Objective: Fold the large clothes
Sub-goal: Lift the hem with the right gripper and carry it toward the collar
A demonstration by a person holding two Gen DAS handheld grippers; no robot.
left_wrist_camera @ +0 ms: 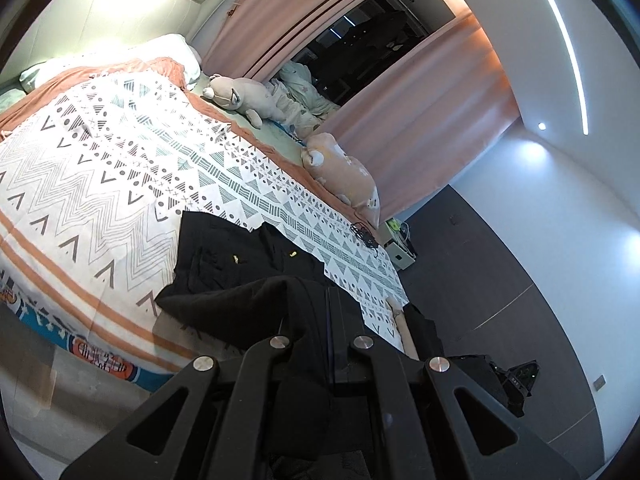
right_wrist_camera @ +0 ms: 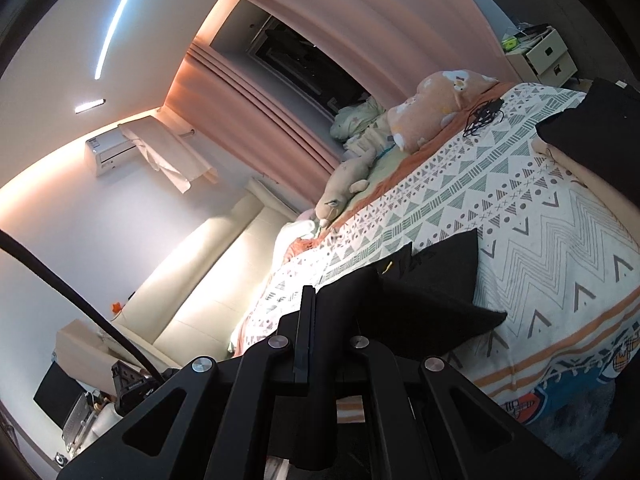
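Observation:
A large black garment [left_wrist_camera: 228, 264] with small yellow marks lies on the patterned bedspread [left_wrist_camera: 100, 168] near the bed's foot. My left gripper [left_wrist_camera: 320, 300] is shut on a fold of its black cloth, which drapes over the fingers and hangs down. In the right wrist view the same black garment [right_wrist_camera: 432, 280] spreads across the bedspread [right_wrist_camera: 560, 240], and my right gripper [right_wrist_camera: 320, 300] is shut on another edge of it, lifted off the bed. The fingertips of both grippers are hidden by cloth.
Plush toys [left_wrist_camera: 240, 96] and an orange pillow [left_wrist_camera: 344, 172] lie along the bed's far side by pink curtains [left_wrist_camera: 392, 92]. A black cable [left_wrist_camera: 364, 236] rests on the bedspread. A bedside cabinet [right_wrist_camera: 540, 52] stands beyond. A dark pile [right_wrist_camera: 592, 128] sits on the bed's corner.

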